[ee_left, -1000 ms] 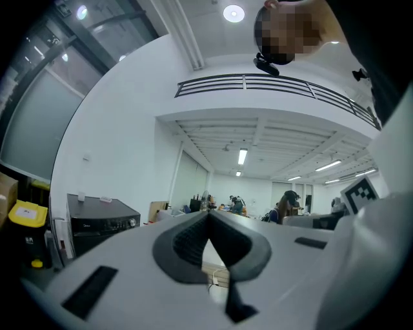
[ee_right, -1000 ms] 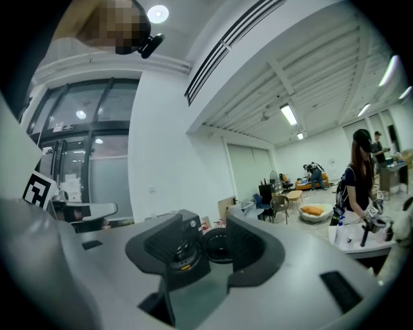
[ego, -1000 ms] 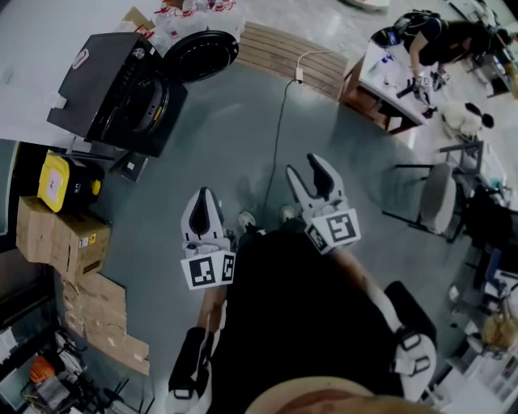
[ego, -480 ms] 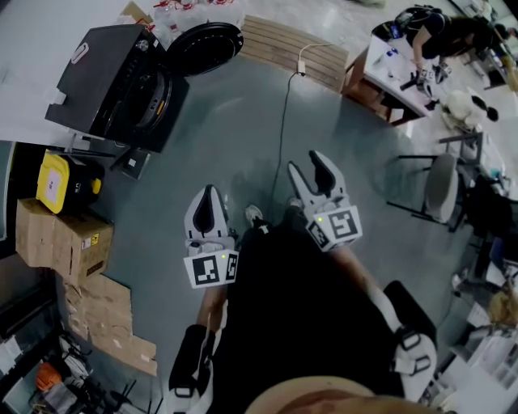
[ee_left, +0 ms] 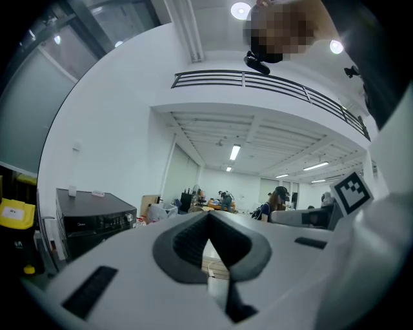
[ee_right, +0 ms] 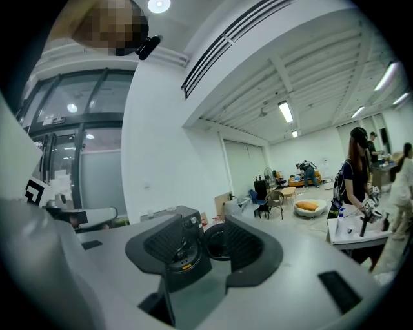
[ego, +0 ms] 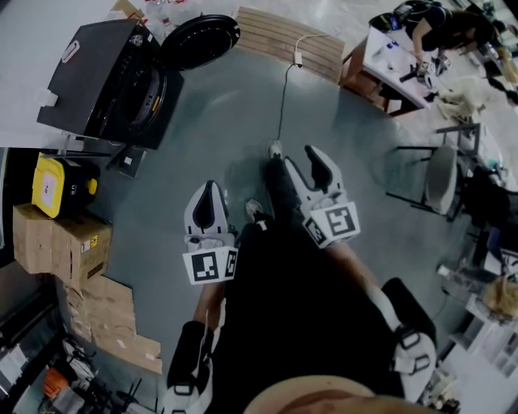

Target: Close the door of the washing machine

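While the washing machine [ego: 91,73] sits at upper left with its round door [ego: 198,42] standing wide open, nothing of the closing is done yet, and you are well apart from it. Your left gripper [ego: 208,198] has its jaws pressed together, empty. Your right gripper [ego: 307,171] has its jaws spread, also empty. The drum's inside is too dark to read, and the hinge is hard to make out.

The head view is dim and muted around the washing machine [ego: 109,81]. The grey floor [ego: 243,121] beside it is evenly lit, and straight lines bow toward the edges. Both gripper views are brighter, with ceiling lamps [ee_left: 240,9] flaring white high above the machine, black vignetted corners, and the near fingers [ee_right: 161,245] soft and out of focus.
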Action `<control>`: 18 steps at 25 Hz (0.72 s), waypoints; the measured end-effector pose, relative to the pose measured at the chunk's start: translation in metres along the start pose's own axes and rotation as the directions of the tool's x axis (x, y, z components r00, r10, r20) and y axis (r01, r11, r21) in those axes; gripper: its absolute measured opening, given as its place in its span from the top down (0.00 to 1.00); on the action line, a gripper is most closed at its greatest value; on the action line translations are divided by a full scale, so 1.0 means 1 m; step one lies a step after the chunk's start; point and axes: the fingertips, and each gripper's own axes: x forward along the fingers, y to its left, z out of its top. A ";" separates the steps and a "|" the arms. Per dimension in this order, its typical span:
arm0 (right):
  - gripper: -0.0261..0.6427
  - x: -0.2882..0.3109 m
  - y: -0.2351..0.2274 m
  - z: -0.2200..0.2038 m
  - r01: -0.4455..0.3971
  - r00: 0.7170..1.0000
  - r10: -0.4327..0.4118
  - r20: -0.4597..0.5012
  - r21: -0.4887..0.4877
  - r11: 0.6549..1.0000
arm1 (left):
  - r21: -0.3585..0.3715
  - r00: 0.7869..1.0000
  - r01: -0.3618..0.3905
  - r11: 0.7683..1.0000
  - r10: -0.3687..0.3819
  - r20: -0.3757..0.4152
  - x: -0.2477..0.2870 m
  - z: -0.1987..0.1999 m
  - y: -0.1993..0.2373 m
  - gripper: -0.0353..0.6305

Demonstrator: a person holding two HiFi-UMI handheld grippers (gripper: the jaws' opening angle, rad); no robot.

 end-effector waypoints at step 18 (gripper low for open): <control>0.67 0.189 -0.105 0.032 -0.084 0.996 0.084 -0.019 0.003 0.996 | 0.030 0.997 -0.072 0.997 0.072 -0.009 0.201 0.029 0.038 0.94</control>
